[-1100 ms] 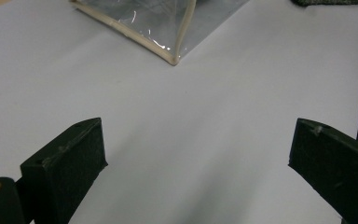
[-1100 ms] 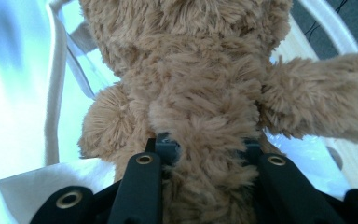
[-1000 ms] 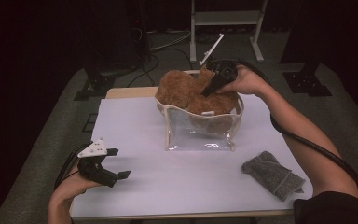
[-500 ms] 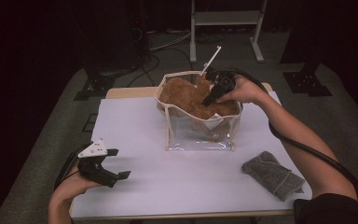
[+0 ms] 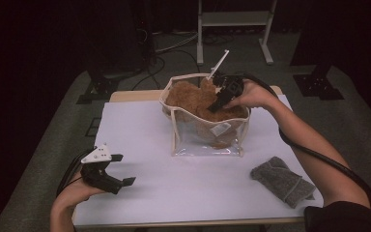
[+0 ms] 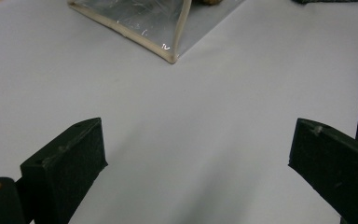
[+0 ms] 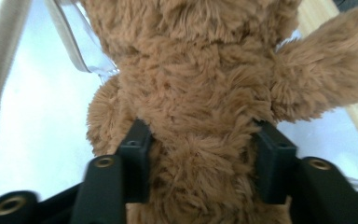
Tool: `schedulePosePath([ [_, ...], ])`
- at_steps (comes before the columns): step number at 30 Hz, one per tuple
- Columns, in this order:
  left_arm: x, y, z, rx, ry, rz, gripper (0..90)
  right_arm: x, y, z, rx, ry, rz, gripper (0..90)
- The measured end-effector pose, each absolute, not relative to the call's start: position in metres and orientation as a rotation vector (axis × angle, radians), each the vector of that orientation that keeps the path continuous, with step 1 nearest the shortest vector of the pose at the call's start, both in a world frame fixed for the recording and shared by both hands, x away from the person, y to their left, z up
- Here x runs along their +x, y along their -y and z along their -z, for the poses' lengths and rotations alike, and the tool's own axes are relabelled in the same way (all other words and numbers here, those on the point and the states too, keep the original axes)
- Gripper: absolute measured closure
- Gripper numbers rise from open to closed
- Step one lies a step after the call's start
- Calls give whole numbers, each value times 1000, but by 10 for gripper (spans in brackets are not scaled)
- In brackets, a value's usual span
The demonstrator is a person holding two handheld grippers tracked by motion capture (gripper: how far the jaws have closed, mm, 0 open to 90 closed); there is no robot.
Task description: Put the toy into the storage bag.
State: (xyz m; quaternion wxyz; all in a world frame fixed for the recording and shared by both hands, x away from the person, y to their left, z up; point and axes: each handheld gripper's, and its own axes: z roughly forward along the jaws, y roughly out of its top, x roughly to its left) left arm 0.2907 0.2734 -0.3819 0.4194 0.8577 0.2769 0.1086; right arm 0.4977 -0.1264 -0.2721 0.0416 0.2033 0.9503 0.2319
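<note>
A brown plush toy [image 5: 193, 99] sits in a clear bag with a cream rim [image 5: 205, 137] at the table's far middle. My right gripper [image 5: 222, 94] reaches down into the bag's mouth over the toy. In the right gripper view its jaws have just been opening, and the toy's furry body [image 7: 191, 93] still fills the gap between the pads [image 7: 137, 144], so my right gripper [image 7: 200, 154] stands open around it. My left gripper [image 5: 125, 169] rests at the near left of the table, jaws wide apart with nothing between them [image 6: 198, 163], and the bag's corner [image 6: 140, 23] lies ahead of it.
A folded grey cloth [image 5: 282, 181] lies at the near right of the white table [image 5: 140, 130]. A white strip [image 5: 220, 63] sticks up behind the bag's rear rim. A metal rack [image 5: 232, 19] and cables stand on the floor beyond the table.
The right gripper has lowered the plush toy down into the bag and its jaws have widened around it. The left gripper has stayed in place.
</note>
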Motion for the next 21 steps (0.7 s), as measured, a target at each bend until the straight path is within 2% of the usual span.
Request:
schedulePosePath([
  [10,292,-272,381,2155,-686,-273,27,495,111,251,545,-2853,-790,446],
  [13,291,-273,381,2150,-685,-272,27,499,102,255,539,-2841,-784,495],
  [18,290,-275,381,2144,-691,-274,27,504,94,264,547,-2840,-754,677],
  [21,289,-276,381,2143,-692,-273,27,508,96,269,585,-2860,-755,709],
])
